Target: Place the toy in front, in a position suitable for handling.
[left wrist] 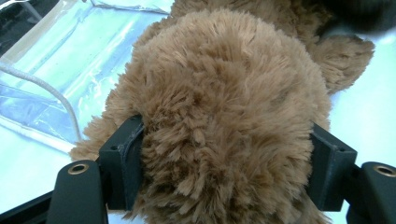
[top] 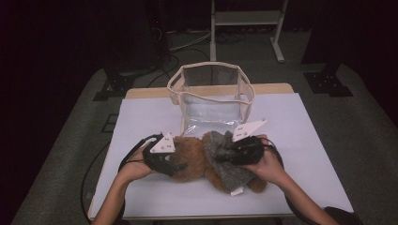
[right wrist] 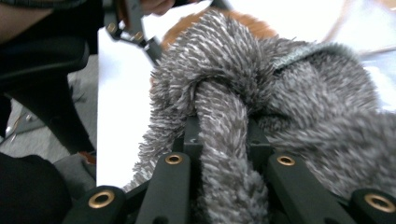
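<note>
Brown teddy bear (top: 195, 161) is lying on the white counter (top: 305, 140), a grey fuzzy garment (top: 225, 161) draped over it, in front of a clear bag (top: 211, 91), as the left claw (top: 176, 166) and right claw (top: 223, 157) are working from either side in the high view. Left gripper view: the jaws are pressing into the bear's plush (left wrist: 224, 107). Right gripper view: the jaws are pinching together on a fold of the garment (right wrist: 224, 140).

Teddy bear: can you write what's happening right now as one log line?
left tool: around brown teddy bear | right tool: shut on grey fuzzy cloth | clear bag: behind, on table
</note>
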Demonstrator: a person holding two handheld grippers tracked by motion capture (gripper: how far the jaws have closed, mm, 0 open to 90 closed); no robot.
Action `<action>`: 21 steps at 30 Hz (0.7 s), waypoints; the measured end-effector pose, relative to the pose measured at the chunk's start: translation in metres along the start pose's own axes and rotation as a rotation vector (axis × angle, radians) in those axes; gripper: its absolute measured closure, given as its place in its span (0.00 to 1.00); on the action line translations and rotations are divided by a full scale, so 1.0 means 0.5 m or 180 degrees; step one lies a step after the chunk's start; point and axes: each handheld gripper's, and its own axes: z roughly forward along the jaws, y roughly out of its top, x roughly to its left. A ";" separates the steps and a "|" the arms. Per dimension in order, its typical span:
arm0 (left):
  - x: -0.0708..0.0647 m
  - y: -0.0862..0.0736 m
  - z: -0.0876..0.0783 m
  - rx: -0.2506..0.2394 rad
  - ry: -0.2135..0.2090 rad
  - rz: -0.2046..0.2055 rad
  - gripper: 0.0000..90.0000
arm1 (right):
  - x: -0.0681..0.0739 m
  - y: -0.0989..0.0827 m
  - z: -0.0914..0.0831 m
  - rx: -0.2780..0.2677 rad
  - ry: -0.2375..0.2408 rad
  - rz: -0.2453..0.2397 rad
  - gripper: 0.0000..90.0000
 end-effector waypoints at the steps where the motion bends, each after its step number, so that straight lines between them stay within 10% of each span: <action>1: 0.001 0.000 0.000 0.0014 -0.0005 0.0004 0.29 | 0.005 -0.001 0.014 0.0028 0.0016 -0.0021 0.85; 13: 0.001 -0.008 0.000 -0.0009 -0.0055 -0.0034 0.25 | 0.048 -0.078 0.042 0.0350 0.0013 -0.0218 0.85; 21: -0.008 -0.023 -0.002 -0.0083 -0.0079 -0.0039 0.25 | 0.031 -0.158 -0.041 0.0366 -0.0169 0.0130 0.85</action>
